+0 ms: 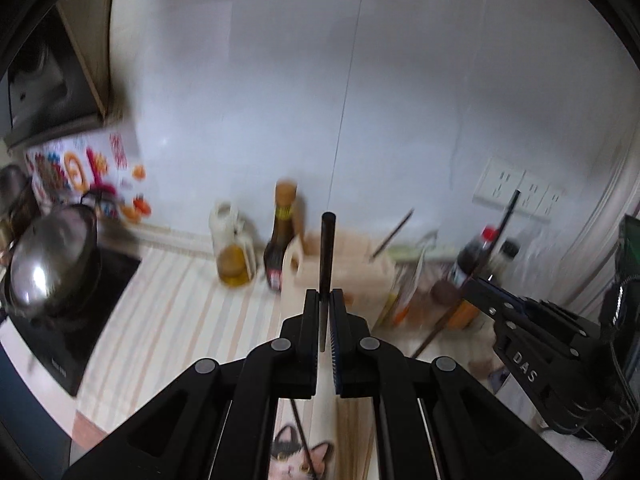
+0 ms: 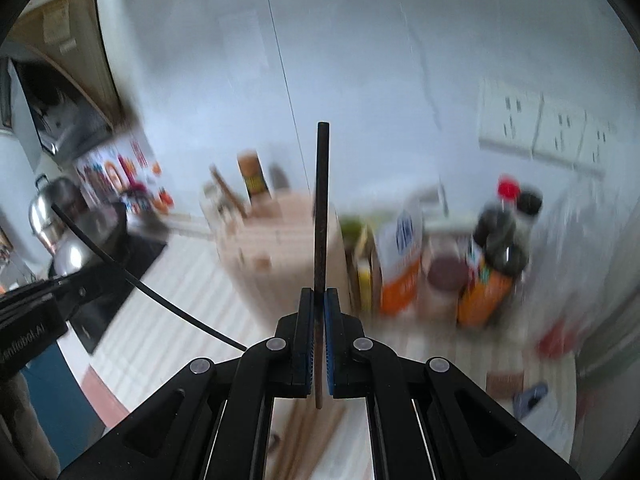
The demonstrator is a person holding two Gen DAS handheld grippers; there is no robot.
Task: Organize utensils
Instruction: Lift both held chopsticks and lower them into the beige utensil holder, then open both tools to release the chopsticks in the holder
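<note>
My left gripper is shut on a dark chopstick that stands upright between its jaws. My right gripper is shut on another dark chopstick, also upright. The right gripper also shows in the left wrist view at the right, its chopstick slanting up. The left gripper shows in the right wrist view at the left, its chopstick bent by the lens. A pale wooden utensil holder stands beyond both grippers; it also shows in the right wrist view. One chopstick pokes out of it.
A steel wok sits on a black cooktop at left. An oil jug, a dark sauce bottle, a red-capped bottle and cartons stand along the wall. More chopsticks lie on the striped counter below.
</note>
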